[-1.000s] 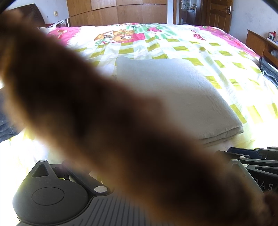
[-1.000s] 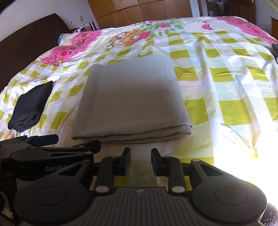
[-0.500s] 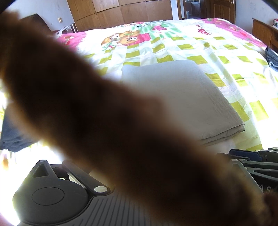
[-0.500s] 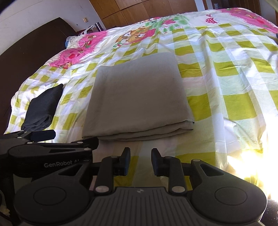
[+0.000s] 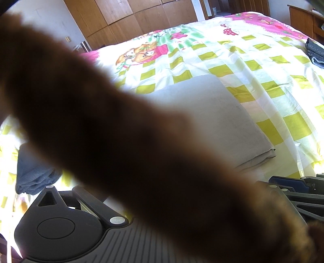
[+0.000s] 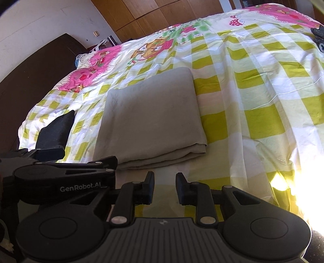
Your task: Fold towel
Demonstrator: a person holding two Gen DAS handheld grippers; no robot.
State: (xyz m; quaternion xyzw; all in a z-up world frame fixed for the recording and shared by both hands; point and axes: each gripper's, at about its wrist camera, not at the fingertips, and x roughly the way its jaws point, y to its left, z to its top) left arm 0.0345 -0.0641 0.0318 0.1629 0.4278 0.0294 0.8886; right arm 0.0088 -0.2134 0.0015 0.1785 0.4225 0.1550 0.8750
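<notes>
Grey towel (image 6: 151,115) lies folded flat on checked bed cover (image 6: 253,85). Right gripper (image 6: 163,187) jaws apart, empty, near its front edge. Left gripper (image 6: 66,159) jaws: cannot tell, brown blur (image 5: 131,141) blocks view.

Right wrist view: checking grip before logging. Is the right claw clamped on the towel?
No. The right claw is open and empty, short of the folded towel.

Hard sunlight is washing out the bedspread (image 6: 303,192) toward four o'clock in the right wrist view and toward eight o'clock in the left. A brown, out-of-focus blur (image 5: 131,141) is blocking the left view diagonally. Fisheye distortion is bending the wardrobe (image 6: 162,14) and darkening the corners.
</notes>
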